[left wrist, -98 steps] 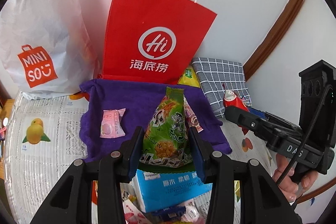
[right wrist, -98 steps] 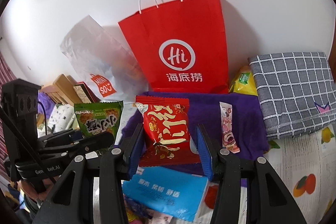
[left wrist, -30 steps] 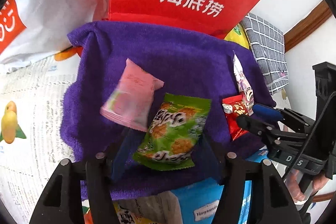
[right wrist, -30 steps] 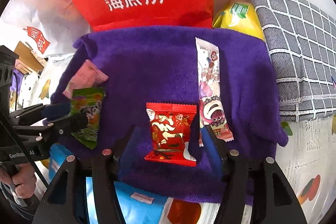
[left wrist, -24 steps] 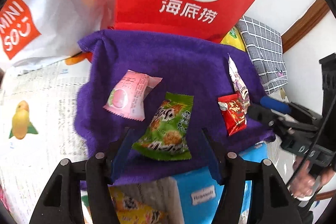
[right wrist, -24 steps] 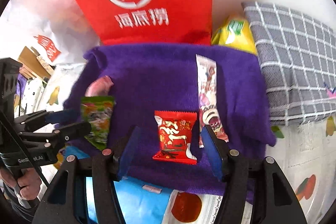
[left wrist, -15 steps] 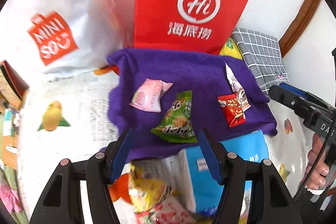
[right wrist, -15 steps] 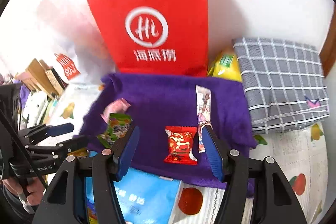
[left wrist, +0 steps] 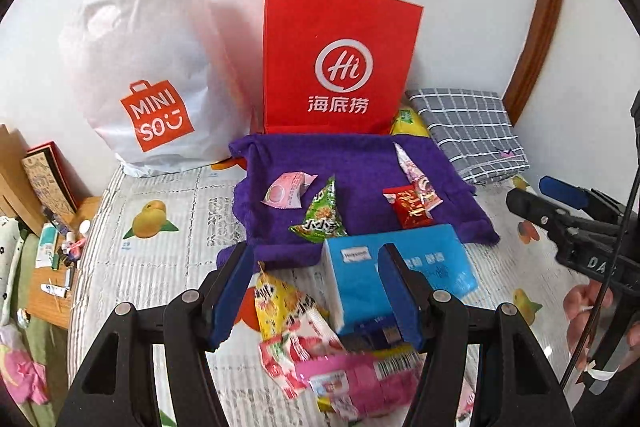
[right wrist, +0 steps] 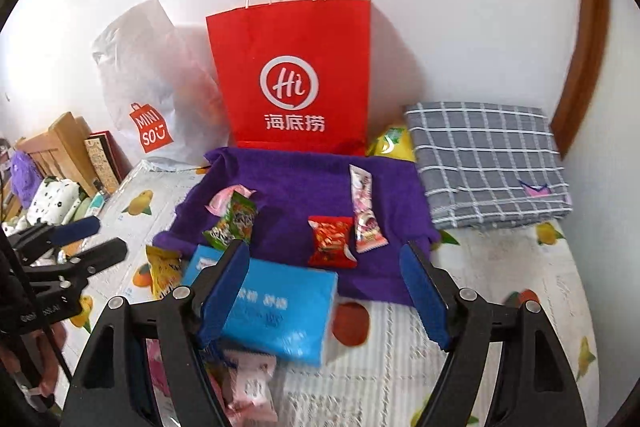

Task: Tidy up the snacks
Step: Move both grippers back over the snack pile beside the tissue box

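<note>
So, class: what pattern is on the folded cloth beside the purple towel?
Grey with a white grid check, on the folded cloth; clearest in the right wrist view.

snack packets on purple towel (left wrist: 360, 163): 4 | shopping bags: 2 | blue tissue pack (left wrist: 400, 267): 1

Green (left wrist: 322, 217), red (left wrist: 412, 207), pink (left wrist: 286, 190), perhaps striped (left wrist: 412, 169) snack packets flat on purple towel (left wrist: 352, 163)
</note>
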Tool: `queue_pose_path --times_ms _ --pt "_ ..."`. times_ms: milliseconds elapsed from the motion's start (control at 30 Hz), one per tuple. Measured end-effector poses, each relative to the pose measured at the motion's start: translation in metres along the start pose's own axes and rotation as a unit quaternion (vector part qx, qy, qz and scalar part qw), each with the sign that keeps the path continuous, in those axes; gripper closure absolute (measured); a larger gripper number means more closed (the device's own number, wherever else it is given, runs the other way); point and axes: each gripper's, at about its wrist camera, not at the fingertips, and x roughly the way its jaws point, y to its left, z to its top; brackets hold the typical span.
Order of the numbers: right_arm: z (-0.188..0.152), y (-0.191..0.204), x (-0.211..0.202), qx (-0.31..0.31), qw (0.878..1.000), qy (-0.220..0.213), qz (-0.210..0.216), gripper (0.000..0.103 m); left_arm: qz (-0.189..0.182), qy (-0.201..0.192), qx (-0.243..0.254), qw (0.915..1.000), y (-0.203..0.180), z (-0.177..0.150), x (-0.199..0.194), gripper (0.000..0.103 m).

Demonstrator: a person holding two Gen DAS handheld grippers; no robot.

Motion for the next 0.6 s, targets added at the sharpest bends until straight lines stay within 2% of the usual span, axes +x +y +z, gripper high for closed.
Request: queue_pose_path --times_ms 100,167,300,400,600 --pt "-0.015 -0.003 -0.007 0.013 1.0 0.007 0.01 0.026 0.006 -0.015 0.003 0.9999 -0.004 -0.009 -0.014 0.041" --pt "-0.025 -0.006 -0.012 0.032 0.999 0.019 0.029 0.026 0.004 -0.015 0.007 0.9999 -0.005 -0.015 -0.021 0.041" --pt "-0.043 -0.008 -0.02 0.058 0.997 0.036 0.041 0.029 0.015 -0.017 0.019 0.9996 0.0 -0.026 -0.035 0.041" --pt "-0.056 -0.004 -0.023 0.058 0.996 0.051 0.045 0.029 0.02 -0.019 0.017 0.9995 0.007 -0.033 -0.044 0.041" --pt "-0.087 0.014 -0.025 0.039 0.996 0.067 0.048 0.029 0.026 0.003 -0.005 0.9996 0.027 -0.049 -0.05 0.041"
